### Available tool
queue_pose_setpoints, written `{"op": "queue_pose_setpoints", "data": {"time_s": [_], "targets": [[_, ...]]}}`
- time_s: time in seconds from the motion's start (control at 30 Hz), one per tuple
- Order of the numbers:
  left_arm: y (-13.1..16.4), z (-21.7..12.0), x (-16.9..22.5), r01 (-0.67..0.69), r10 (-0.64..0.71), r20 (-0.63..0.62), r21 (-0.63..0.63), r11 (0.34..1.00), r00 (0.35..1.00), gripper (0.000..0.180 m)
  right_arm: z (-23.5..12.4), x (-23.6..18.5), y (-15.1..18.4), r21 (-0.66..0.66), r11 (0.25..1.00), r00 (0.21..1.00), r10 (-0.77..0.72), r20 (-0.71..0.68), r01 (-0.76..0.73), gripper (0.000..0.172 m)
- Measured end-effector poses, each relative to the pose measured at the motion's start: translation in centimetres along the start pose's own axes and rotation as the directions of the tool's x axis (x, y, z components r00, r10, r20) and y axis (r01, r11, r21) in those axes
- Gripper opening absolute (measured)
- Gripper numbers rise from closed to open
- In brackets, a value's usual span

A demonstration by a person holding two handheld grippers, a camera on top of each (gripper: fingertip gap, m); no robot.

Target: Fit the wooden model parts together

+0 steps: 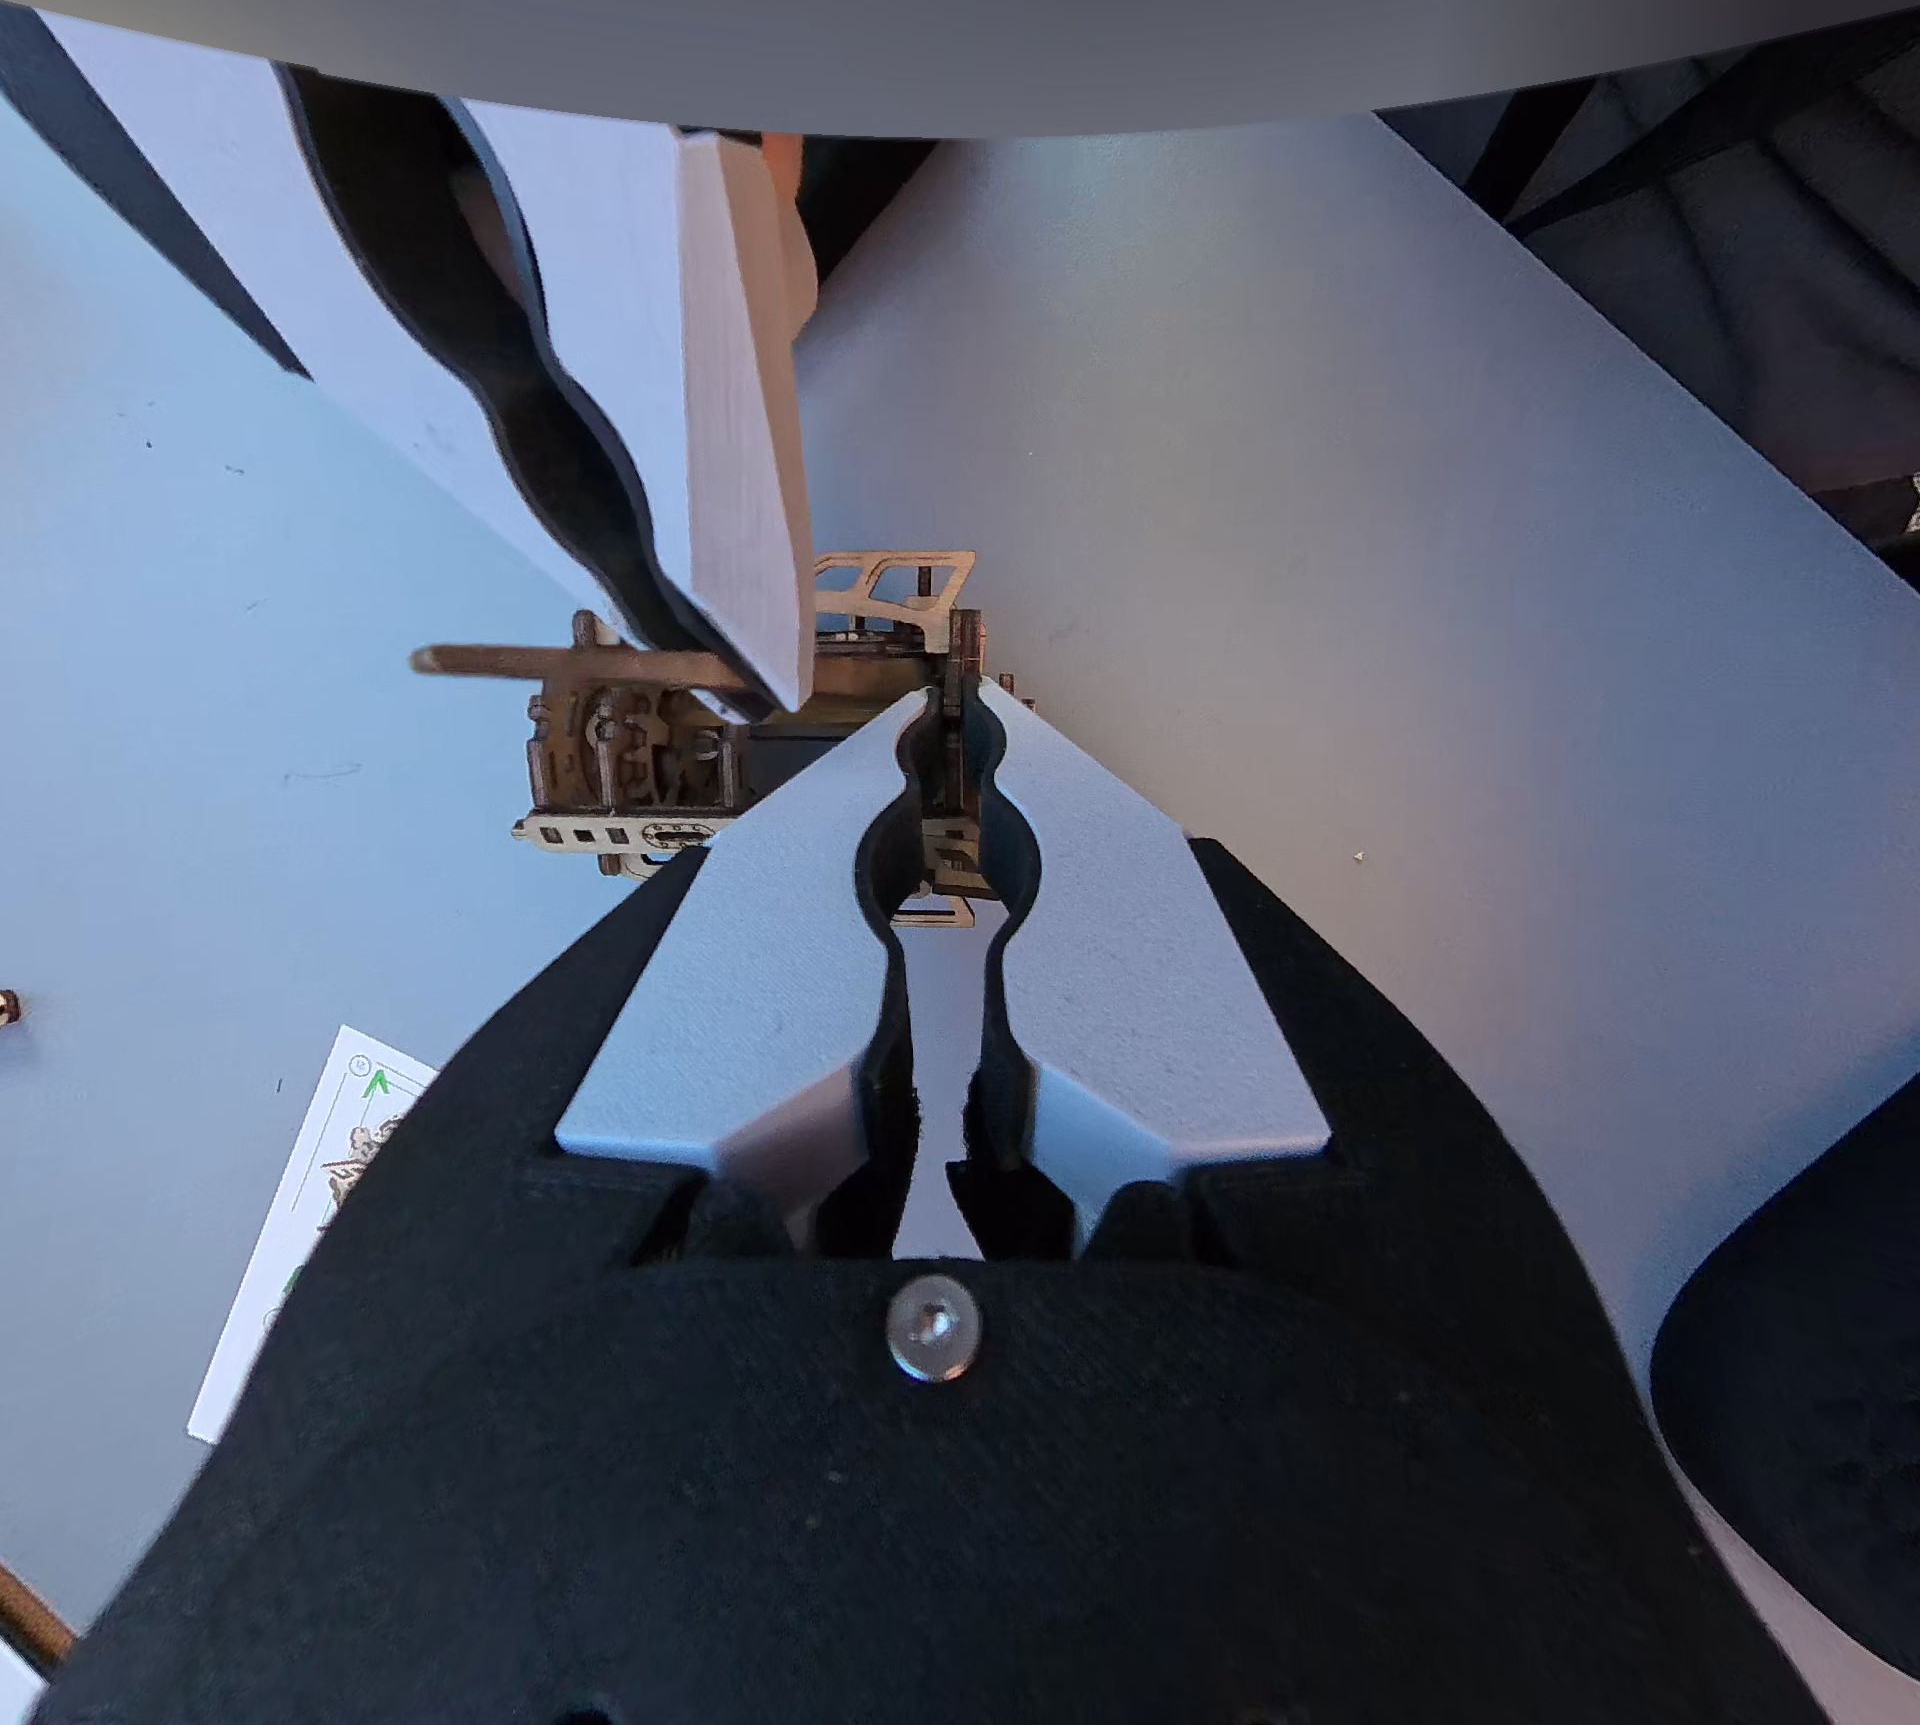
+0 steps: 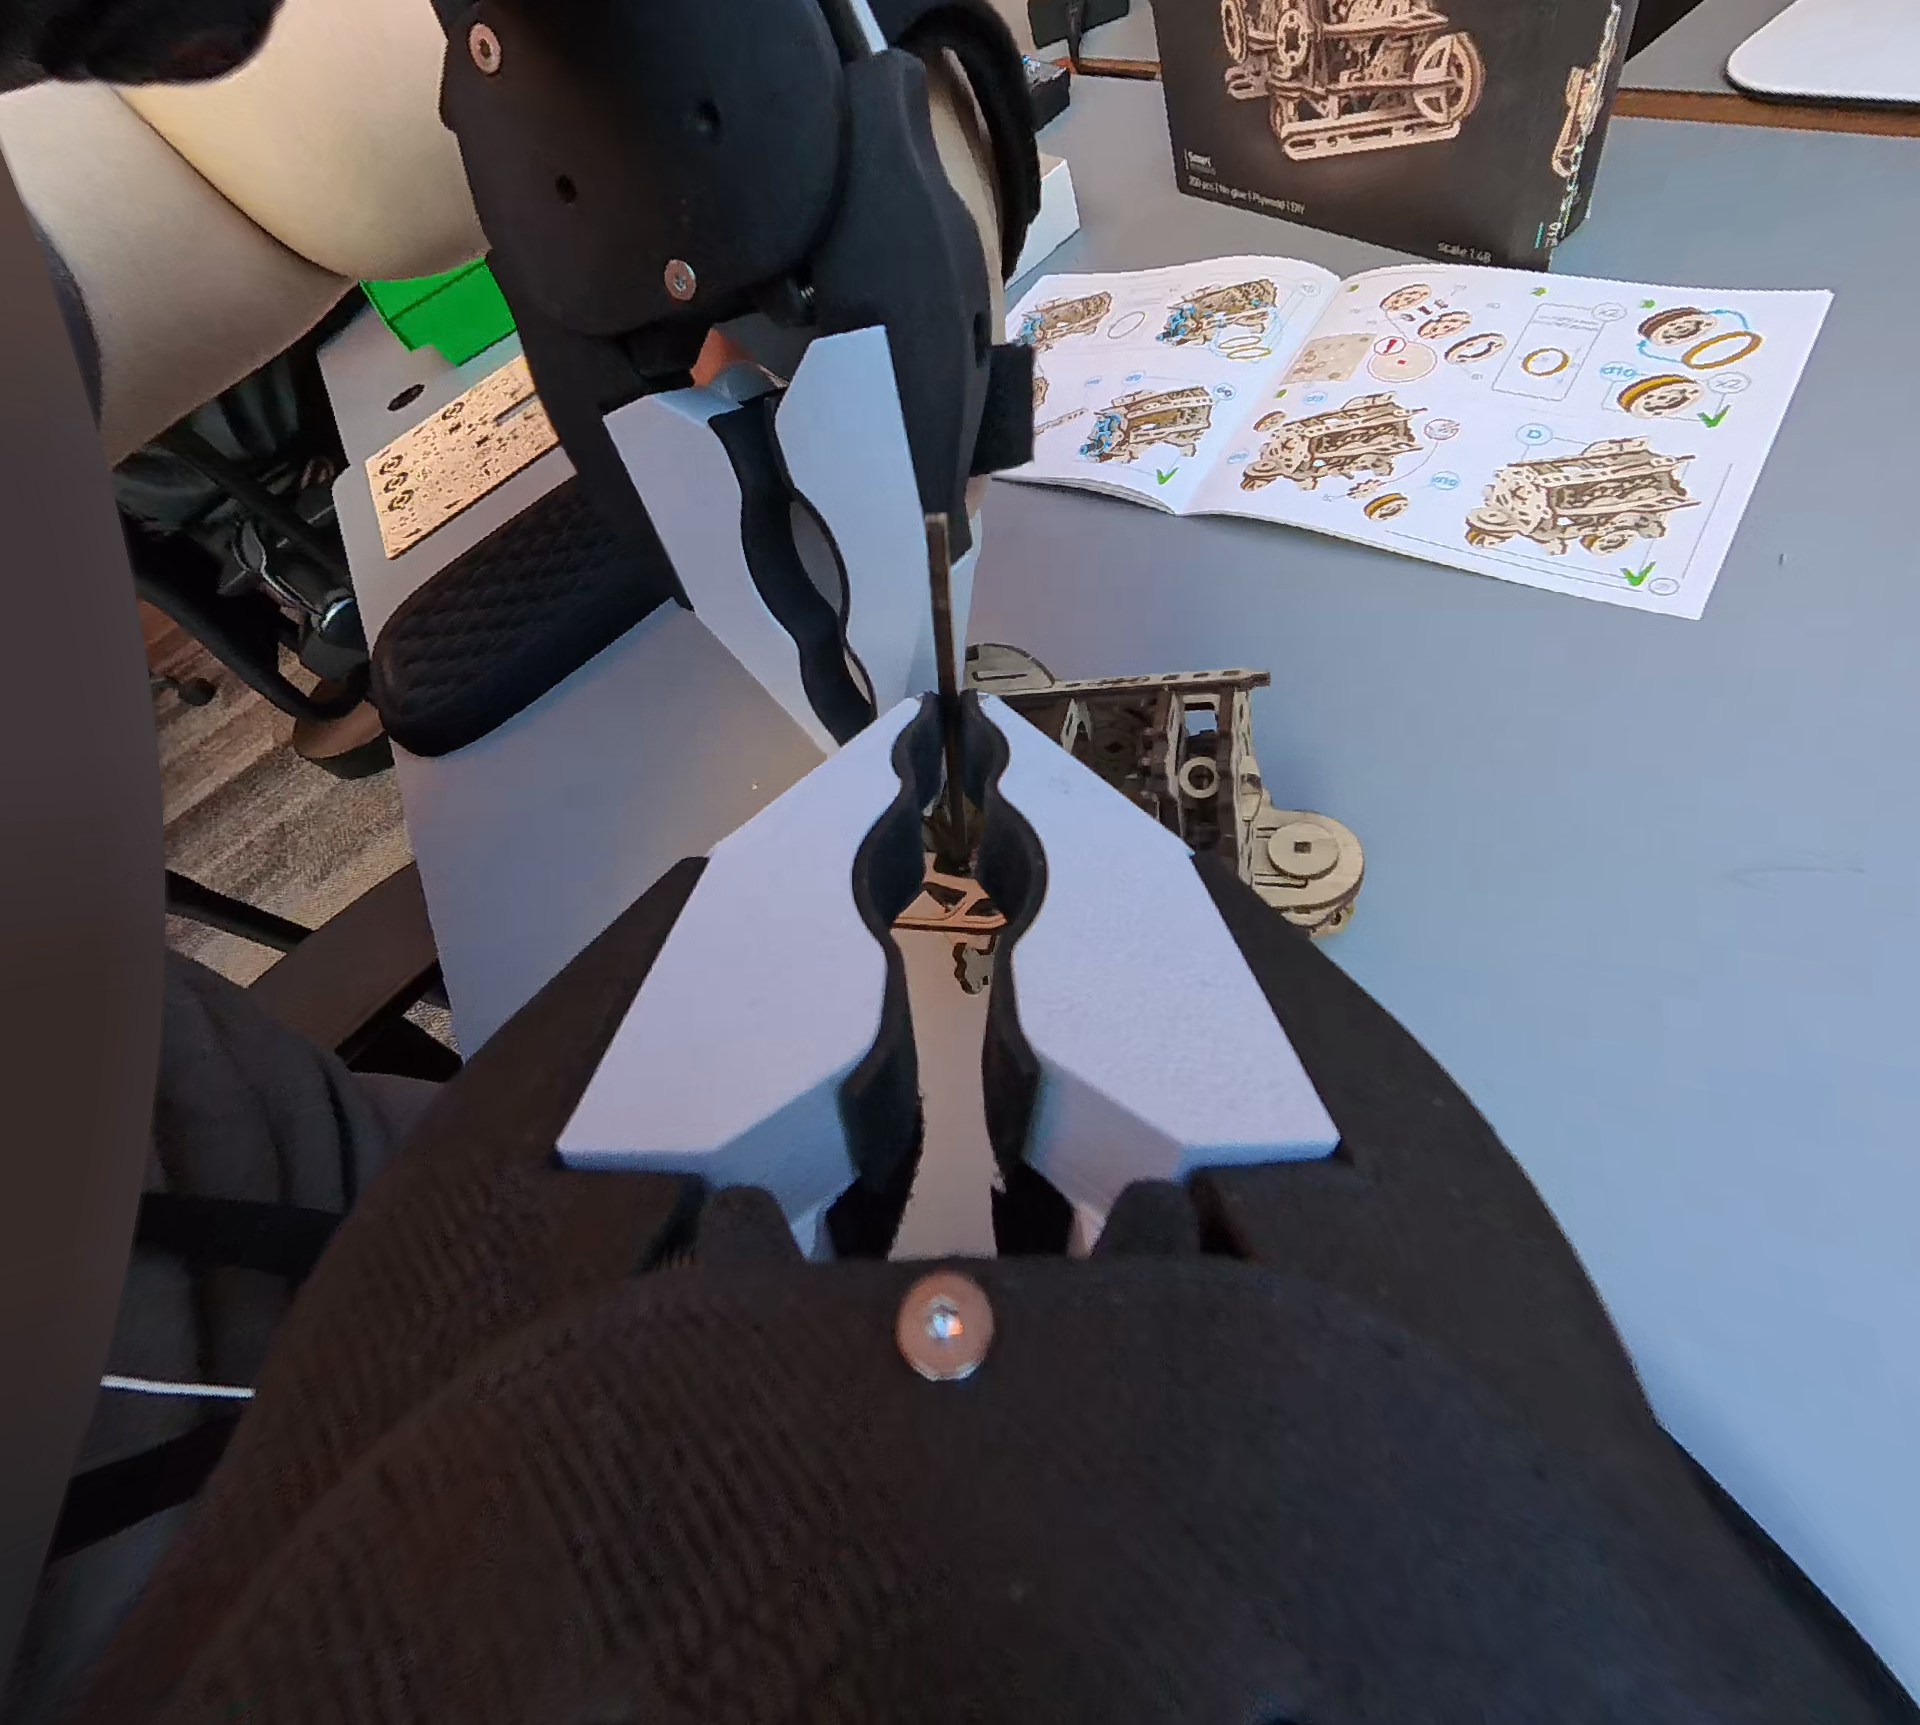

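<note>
The step in hand looks like seating a shaft: the right gripper (image 2: pixel 951 730) has its two pale fingers pressed onto a thin dark wooden rod (image 2: pixel 940 615), which stands nearly upright out of the fingertips and runs down toward the body of the half-built, laser-cut plywood model (image 2: pixel 1174 761) resting on the grey table (image 2: pixel 1558 948). The left gripper (image 1: pixel 951 704) is pinched on a thin upright plywood panel at one end of that same model (image 1: pixel 623 761), so it appears to be steadying the assembly while the other tool works the rod (in the left wrist view the same rod (image 1: pixel 520 662) sticks out sideways from beside the right tool's fingertip). The model sits near the table's front edge, just beyond both sets of fingertips, with gears and a wheel disc showing on its side. Farther back lie an open white instruction booklet (image 2: pixel 1455 428) and a tall dark product box (image 2: pixel 1382 13) with a picture of the finished model; a pale sheet of uncut plywood parts (image 2: pixel 457 449) lies off to the left. I cannot tell how deep the rod already sits. The next move probably calls for keeping the rod in line with its hole and pushing gently along its length while the left grip holds the frame firm, since a thin stick like this could snap or wedge if it is tilted.
</note>
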State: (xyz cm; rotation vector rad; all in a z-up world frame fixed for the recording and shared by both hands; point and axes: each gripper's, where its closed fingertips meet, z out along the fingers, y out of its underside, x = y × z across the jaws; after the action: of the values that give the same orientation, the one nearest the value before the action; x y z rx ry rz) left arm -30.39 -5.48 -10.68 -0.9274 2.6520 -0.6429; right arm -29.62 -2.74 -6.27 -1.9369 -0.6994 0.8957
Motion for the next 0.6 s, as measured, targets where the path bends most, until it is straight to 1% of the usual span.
{"op": "queue_pose_setpoints", "data": {"time_s": [0.07, 0.33, 0.6], "targets": [[0.02, -0.01, 0.00, 0.003, -0.003, 0.000, 0.004, 1.000, 1.000, 0.000, -0.02, -0.14, 0.09, 0.016, 1.000, 1.000, -0.017, -0.004, 0.017, 0.000], [0.05, -0.05, 0.04, 0.007, -0.007, -0.005, 0.007, 1.000, 1.000, 0.000, 0.11, -0.43, 0.15, 0.051, 0.999, 1.000, -0.004, 0.015, 0.004, 0.000], [0.13, -0.13, 0.01, 0.007, -0.007, -0.006, 0.026, 1.000, 1.000, 0.000, 0.37, -0.73, -0.37, 0.108, 0.985, 0.991, -0.134, -0.028, 0.137, 0.000]]}}
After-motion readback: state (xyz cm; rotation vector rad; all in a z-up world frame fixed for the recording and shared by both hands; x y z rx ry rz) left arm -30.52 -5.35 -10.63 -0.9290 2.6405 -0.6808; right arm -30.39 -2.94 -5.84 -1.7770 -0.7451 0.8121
